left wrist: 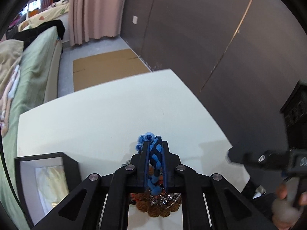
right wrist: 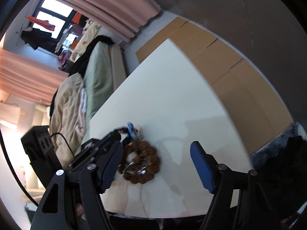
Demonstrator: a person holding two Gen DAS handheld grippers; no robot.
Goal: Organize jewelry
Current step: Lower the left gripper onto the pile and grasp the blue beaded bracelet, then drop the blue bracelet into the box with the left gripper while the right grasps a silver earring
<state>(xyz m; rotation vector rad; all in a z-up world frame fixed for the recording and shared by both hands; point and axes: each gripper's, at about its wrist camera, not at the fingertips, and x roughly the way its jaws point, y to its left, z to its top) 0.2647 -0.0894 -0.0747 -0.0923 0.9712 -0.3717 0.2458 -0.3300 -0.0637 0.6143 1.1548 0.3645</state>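
At the left edge of the left wrist view a black-framed box (left wrist: 41, 174) with a pale lining is cut off by the fisheye rim, so its contents cannot be read. In the middle, the left tool (left wrist: 155, 145) has its blue pads pressed onto a braided blue band (left wrist: 155, 153); a cluster of light blue beads (left wrist: 144, 137) pokes out past the fingertips. Under the tool's body, a brown woven coaster (left wrist: 159, 209) with shiny silver pieces (left wrist: 167, 199) on it is mostly hidden by the linkage. On the right, the other tool's black body and a hand (left wrist: 287, 201) are blurred.

The right wrist view shows what the first hides: the whole round coaster (right wrist: 140, 163) lying on the white worktop (right wrist: 172, 95), the jewelry on it smeared by motion and hard to identify. The left tool (right wrist: 122, 134) reaches in from the left with the blue piece (right wrist: 132, 130) at its tip, just beyond the coaster. The right tool (right wrist: 155, 164) stands with pads apart, nothing between them but the coaster below.
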